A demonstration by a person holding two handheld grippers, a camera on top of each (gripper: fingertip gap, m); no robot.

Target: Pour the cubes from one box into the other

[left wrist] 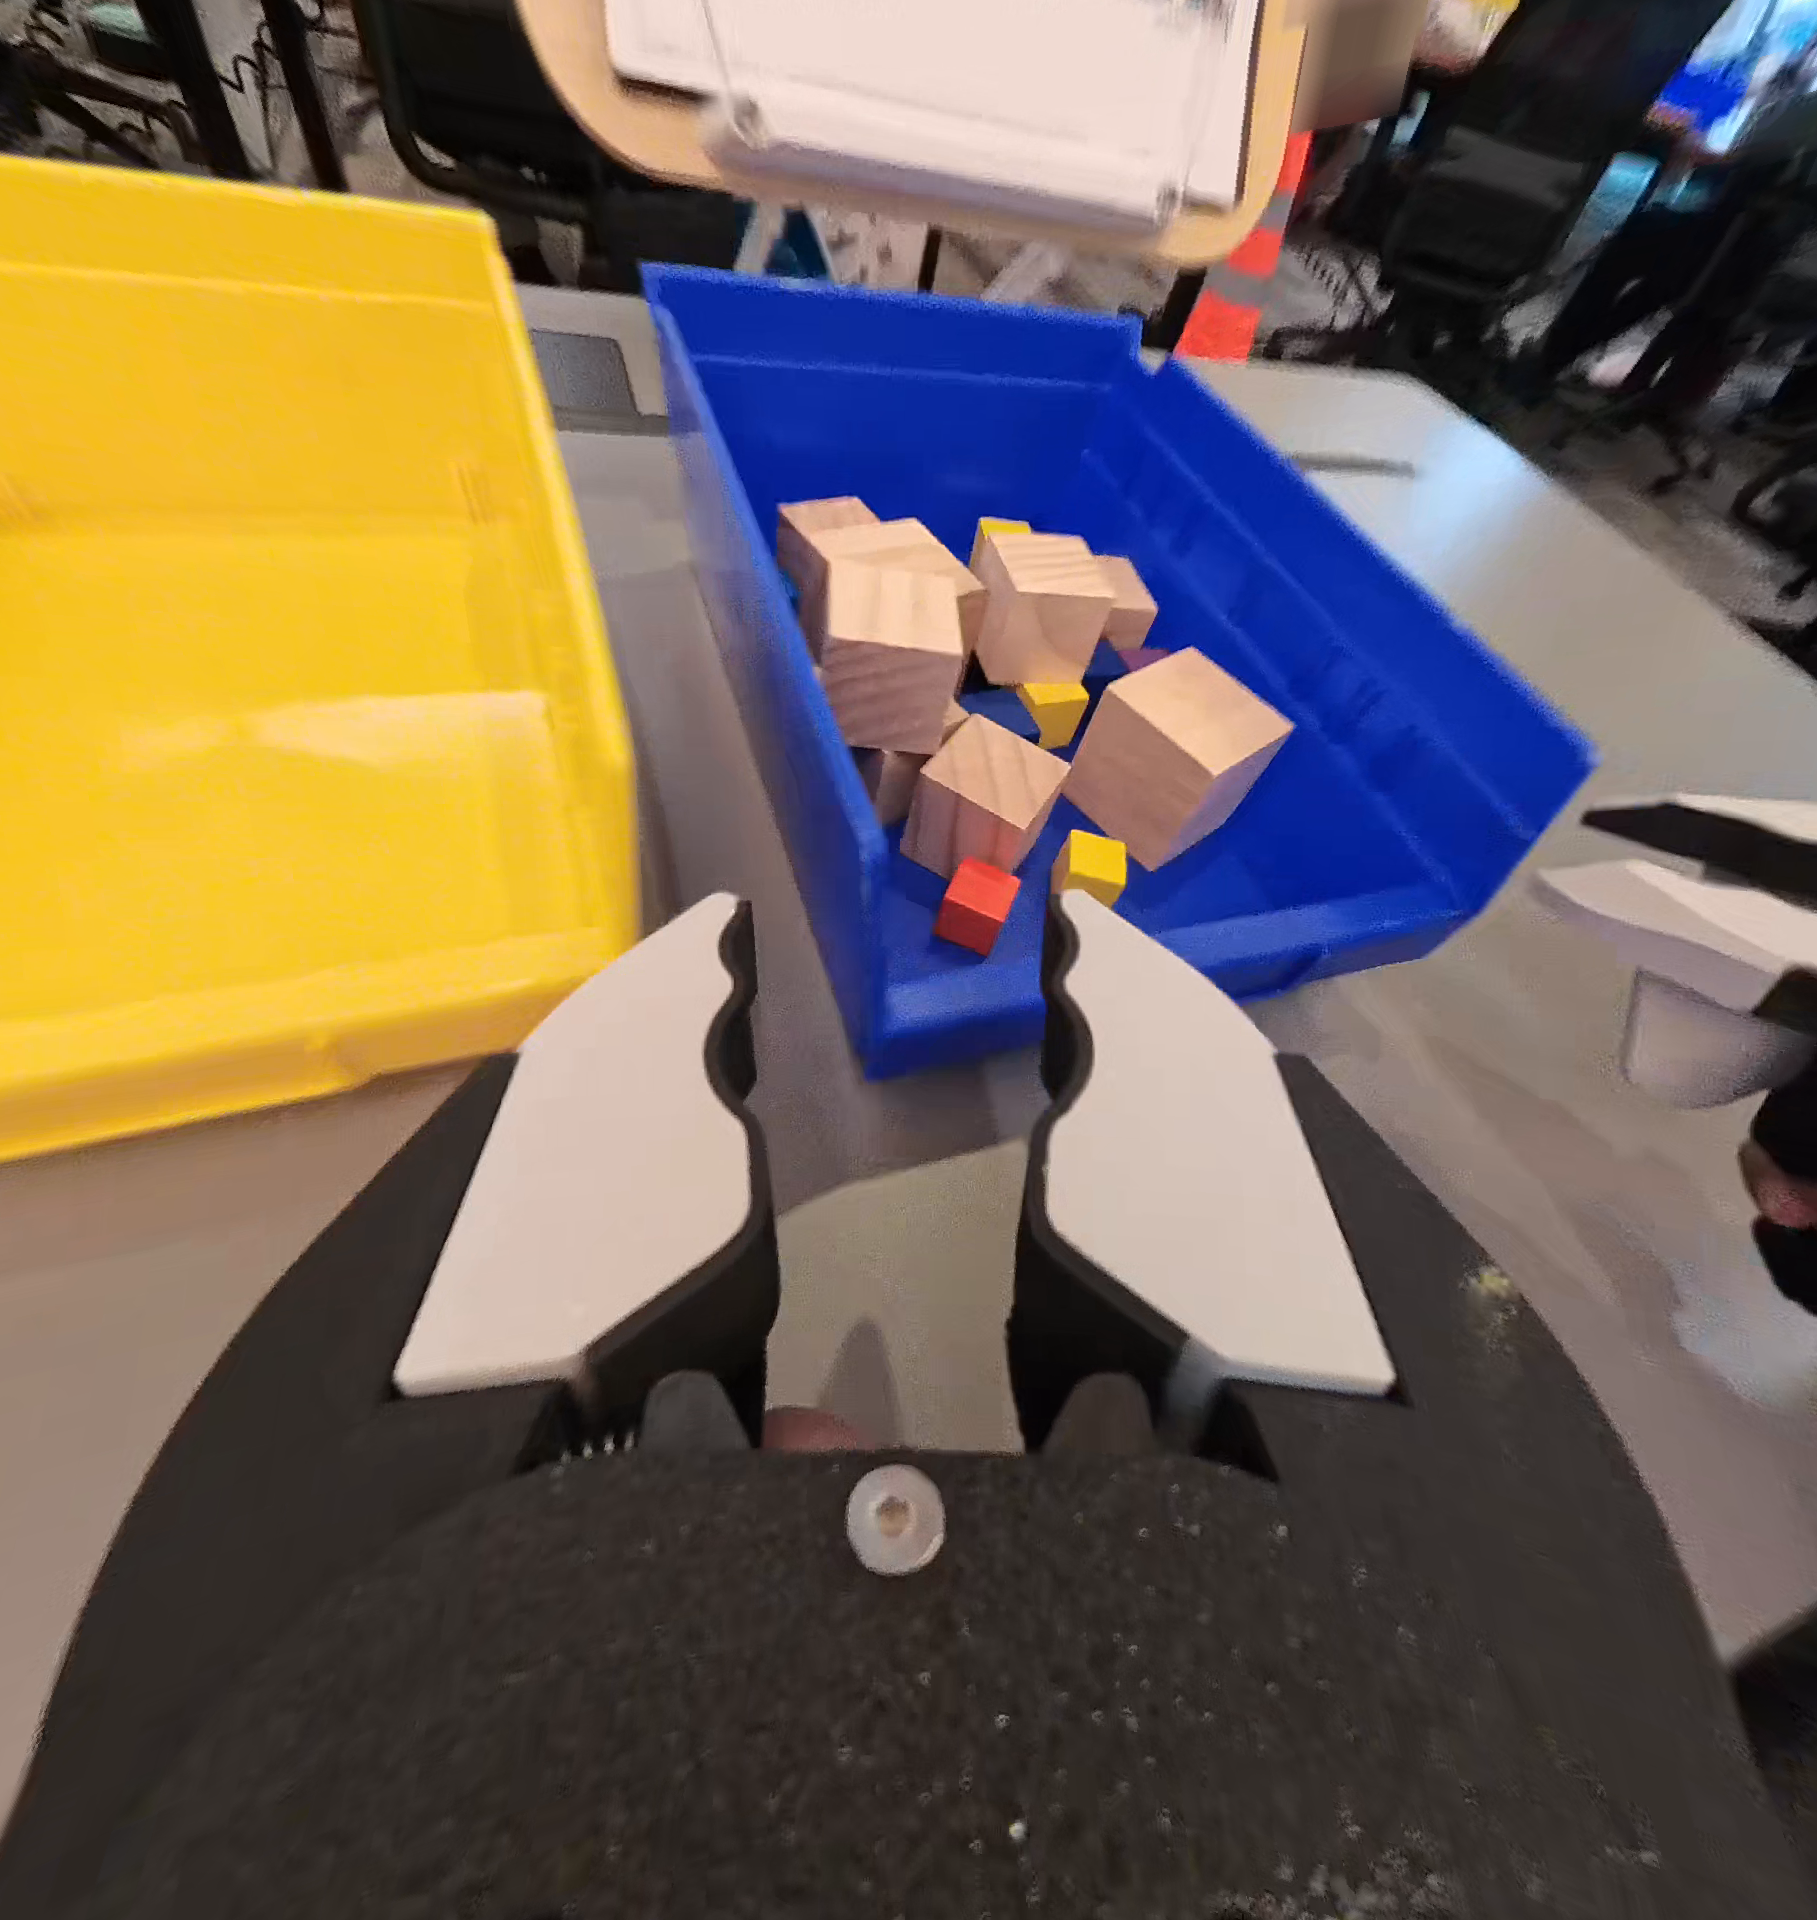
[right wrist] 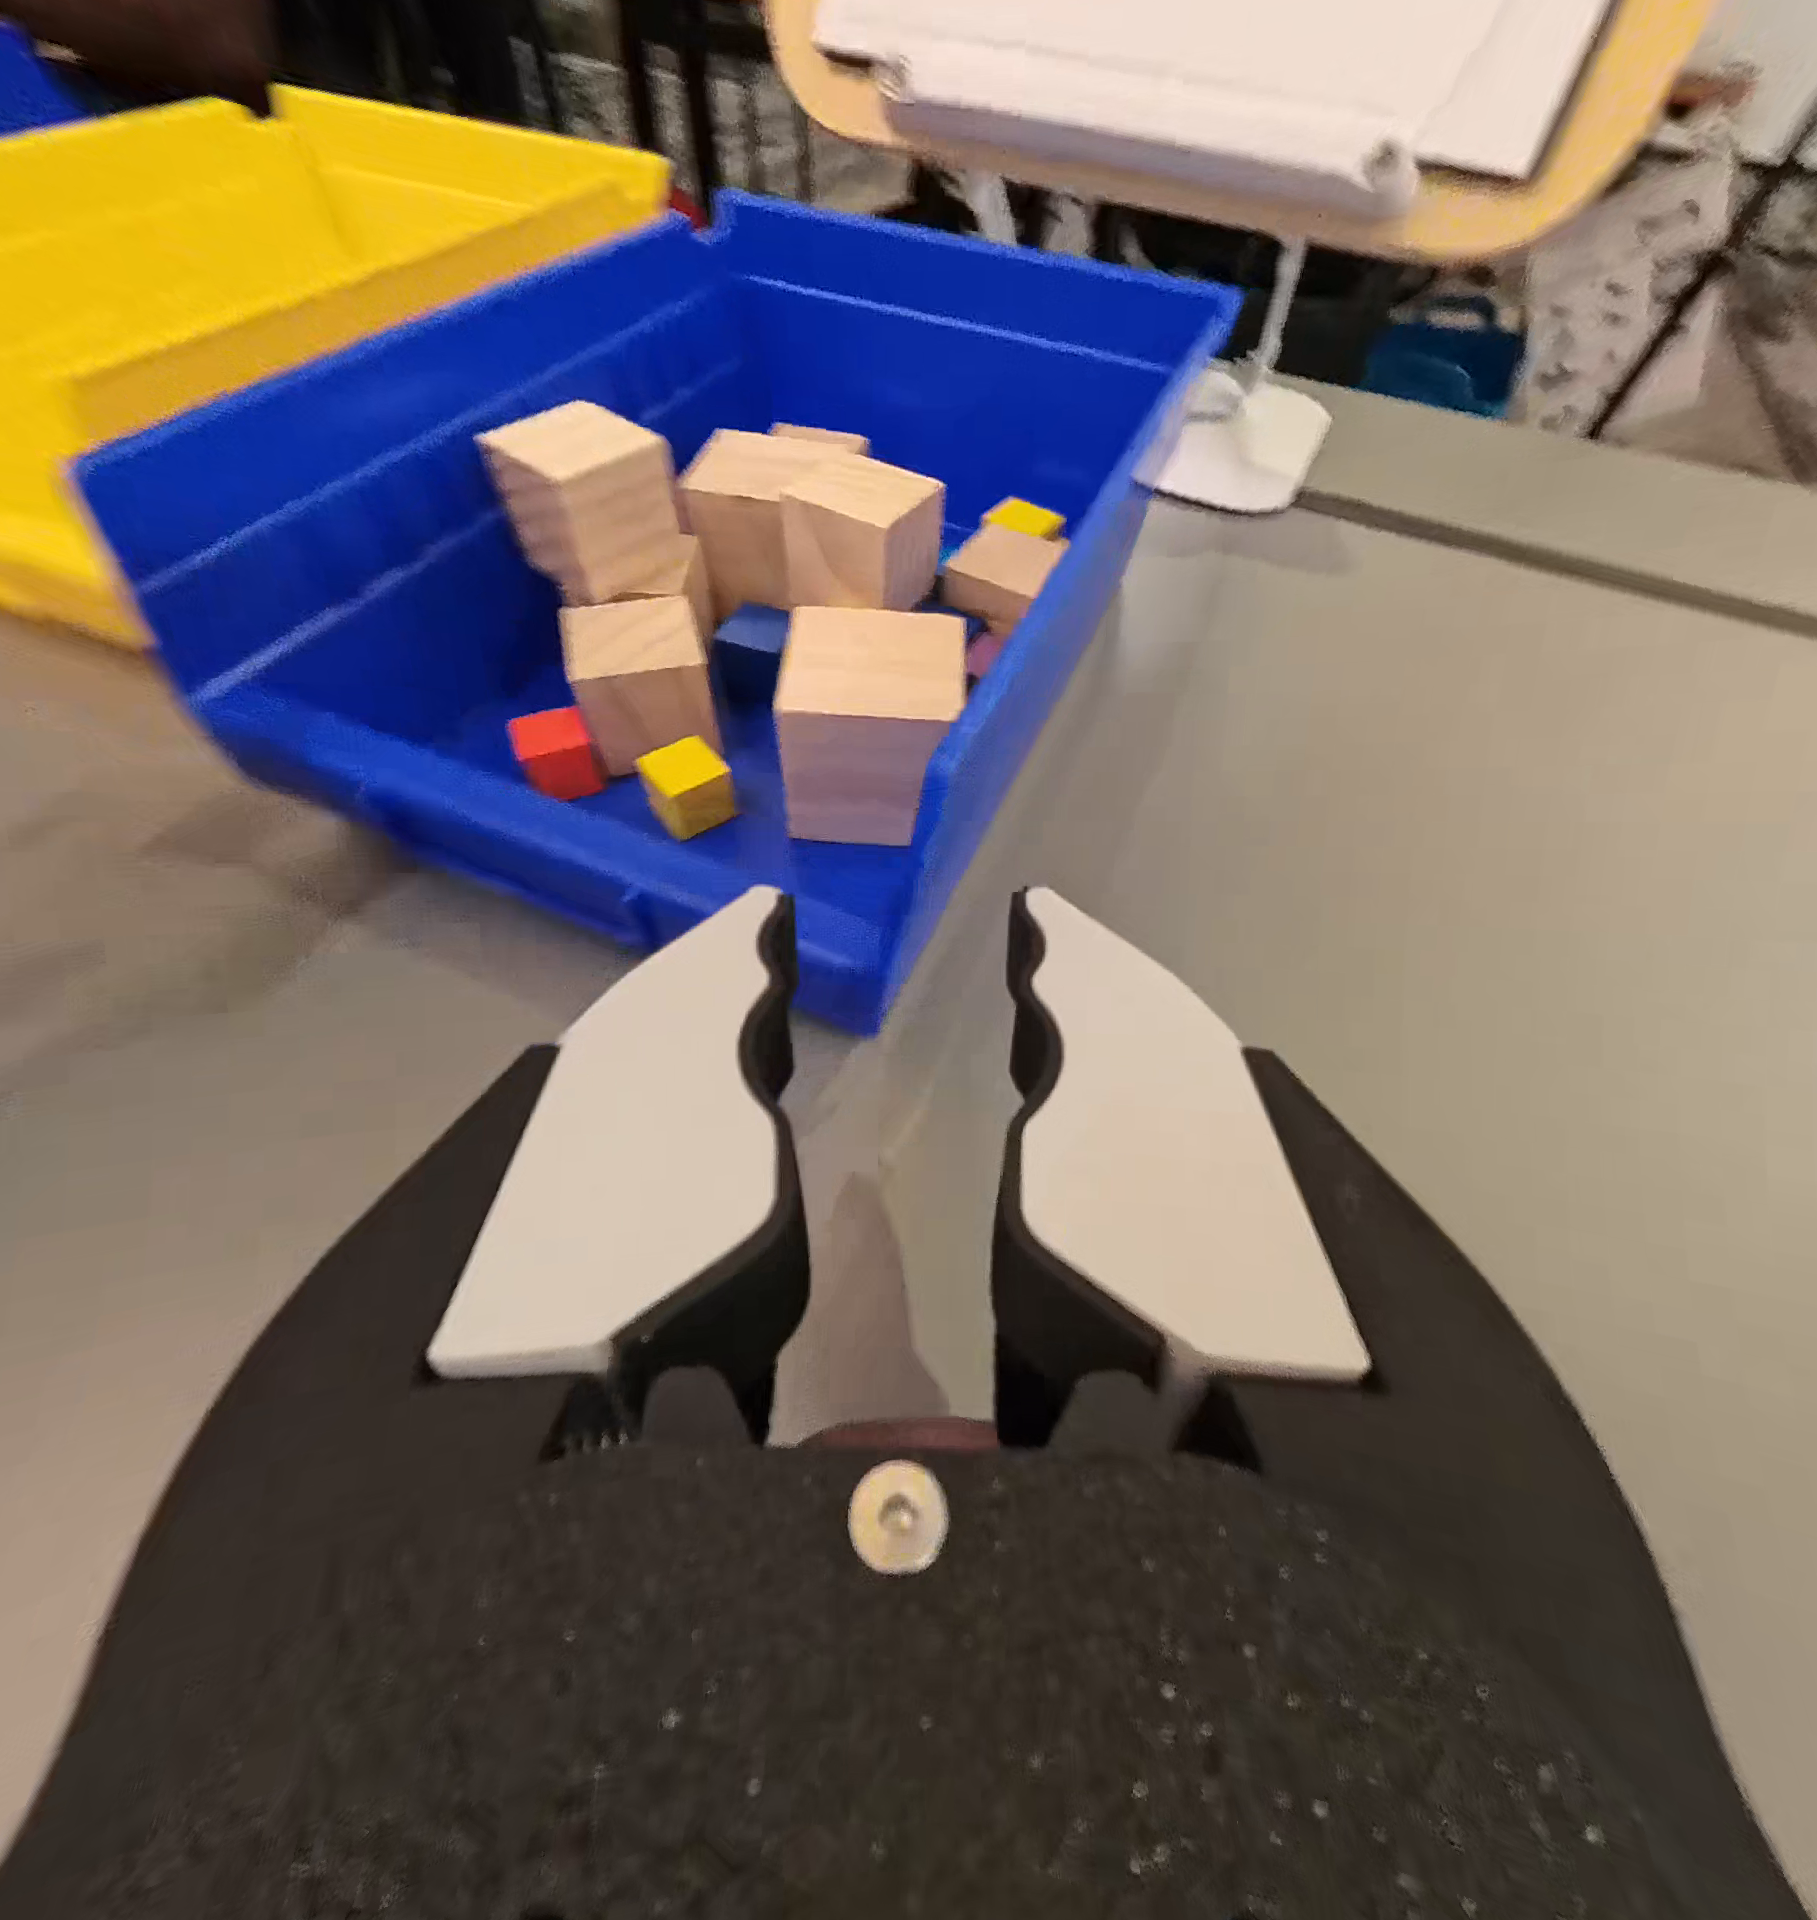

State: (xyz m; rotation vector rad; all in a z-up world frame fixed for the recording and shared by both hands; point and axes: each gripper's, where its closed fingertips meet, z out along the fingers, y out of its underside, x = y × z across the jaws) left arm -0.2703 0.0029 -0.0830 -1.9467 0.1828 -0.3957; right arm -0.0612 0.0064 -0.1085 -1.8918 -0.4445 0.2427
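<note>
Both empty with jaws spread, the left gripper (left wrist: 899,914) and right gripper (right wrist: 902,904) are facing the open blue plastic box (right wrist: 1029,748) of wooden and coloured cubes (right wrist: 868,717), lying mid-frame, long axis receding, its near corner nearer the right one, beside the empty yellow plastic box (left wrist: 571,644) at upper left.

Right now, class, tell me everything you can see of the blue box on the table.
The blue box is an open-topped rectangular bin of glossy moulded plastic, with faint ridges along its inner side walls and a lowered front lip. It sits flat and upright on the grey table, close beside the yellow box. Inside lie the cubes: several large plain wooden ones in a loose heap, plus small coloured ones, including a red cube and a yellow cube near the front. Neither gripper touches it.
</note>
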